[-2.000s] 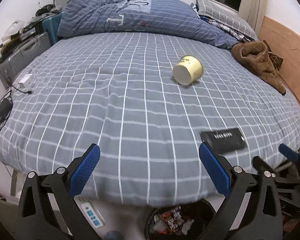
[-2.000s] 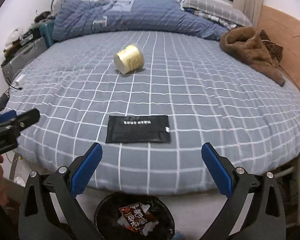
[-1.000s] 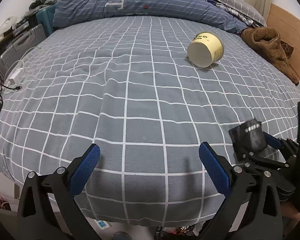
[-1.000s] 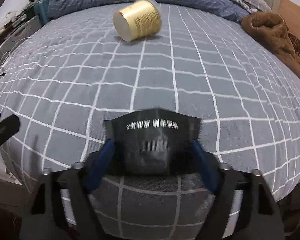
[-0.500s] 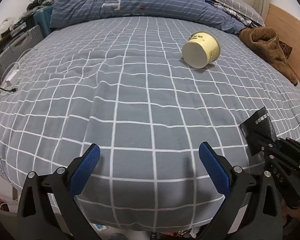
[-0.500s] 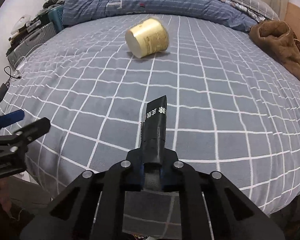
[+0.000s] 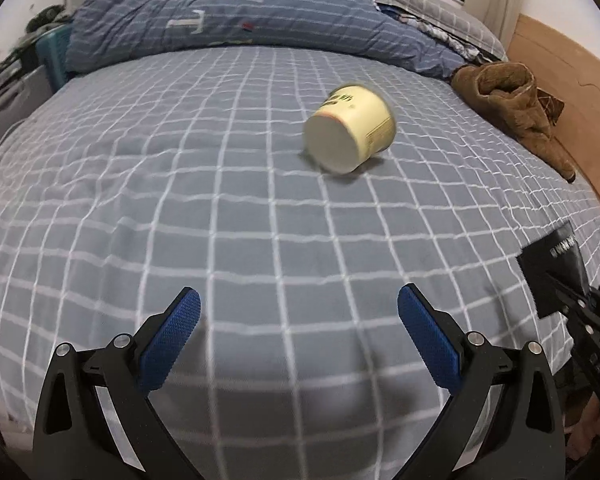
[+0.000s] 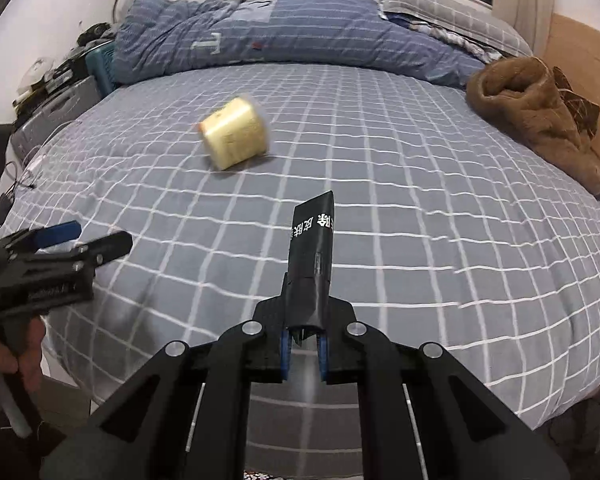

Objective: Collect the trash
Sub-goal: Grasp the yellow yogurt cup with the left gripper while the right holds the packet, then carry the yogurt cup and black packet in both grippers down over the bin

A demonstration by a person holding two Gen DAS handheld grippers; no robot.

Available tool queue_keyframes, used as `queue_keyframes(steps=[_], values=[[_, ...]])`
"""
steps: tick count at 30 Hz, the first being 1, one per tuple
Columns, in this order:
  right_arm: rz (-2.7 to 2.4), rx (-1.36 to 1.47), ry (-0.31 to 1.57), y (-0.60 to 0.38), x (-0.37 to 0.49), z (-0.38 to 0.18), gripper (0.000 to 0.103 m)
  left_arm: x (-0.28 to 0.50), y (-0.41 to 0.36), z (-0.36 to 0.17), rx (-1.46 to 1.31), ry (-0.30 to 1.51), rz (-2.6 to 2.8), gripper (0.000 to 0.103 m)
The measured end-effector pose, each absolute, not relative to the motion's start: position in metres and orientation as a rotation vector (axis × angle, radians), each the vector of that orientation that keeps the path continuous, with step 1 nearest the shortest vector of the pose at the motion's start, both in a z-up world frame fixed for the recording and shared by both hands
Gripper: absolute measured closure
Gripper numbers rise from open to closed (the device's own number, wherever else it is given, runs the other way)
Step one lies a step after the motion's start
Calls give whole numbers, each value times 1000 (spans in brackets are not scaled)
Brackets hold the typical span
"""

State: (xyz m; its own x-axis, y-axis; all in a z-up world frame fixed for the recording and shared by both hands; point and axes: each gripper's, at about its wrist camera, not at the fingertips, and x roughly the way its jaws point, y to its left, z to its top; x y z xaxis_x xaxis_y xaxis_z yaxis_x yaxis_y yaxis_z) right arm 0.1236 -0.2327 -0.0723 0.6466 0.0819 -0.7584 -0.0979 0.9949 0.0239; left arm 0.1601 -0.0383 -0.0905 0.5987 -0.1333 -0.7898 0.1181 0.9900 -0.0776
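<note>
Black wrapper [image 8: 312, 256]: flat dark packet with white printed characters near its upper end. Clamped at its lower end by the right hand-held gripper [image 8: 303, 346], whose blue pads are drawn in tight on it. It stands up from the jaws, lifted clear of the bed [image 8: 420, 220], above the bed's near edge. In the left wrist view the same wrapper [image 7: 552, 272] shows at the far right, off the bed's right edge.

Paper cup [image 8: 236, 138]: pale yellow, lying on its side on the bedspread, about mid-bed and toward the head, well apart from the wrapper. In the left wrist view the cup [image 7: 350, 134] shows its white base toward the camera and printed text on its wall; its outline is blurred.

Left hand-held gripper [image 7: 298, 324]: released, blue pads wide apart, nothing between them, poised over the near edge of the bed. Seen from the right wrist view it sits at the bed's left edge, held in a bare hand [image 8: 4, 352].

Bed: grey cover with white grid lines.

Duvet [image 8: 280, 36]: blue striped, bunched along the head of the bed.

Brown garment [image 8: 540, 116]: crumpled at the right edge of the bed, near the wooden panel [image 8: 580, 48].
</note>
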Motion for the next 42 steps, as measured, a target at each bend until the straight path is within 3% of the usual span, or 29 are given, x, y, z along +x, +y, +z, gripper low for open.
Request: queue_keyframes(steps=[13,30,33,35,42], values=[[84,54,897,-272,137,-80,94,259,-78,-87,157,827,-273,6],[121,103,937,-266,146,-93,94,325,-100,-109,238,884,-366,7],[126,99,939,-265,146,-93,94,328,-101,-112,246,903,-371,14],[130,99,939,-263,147,-93,94,332,-101,-115,239,920,-375,24],[133,101,937,-260,146,-93,94,329,-98,-111,191,910,-321,27]])
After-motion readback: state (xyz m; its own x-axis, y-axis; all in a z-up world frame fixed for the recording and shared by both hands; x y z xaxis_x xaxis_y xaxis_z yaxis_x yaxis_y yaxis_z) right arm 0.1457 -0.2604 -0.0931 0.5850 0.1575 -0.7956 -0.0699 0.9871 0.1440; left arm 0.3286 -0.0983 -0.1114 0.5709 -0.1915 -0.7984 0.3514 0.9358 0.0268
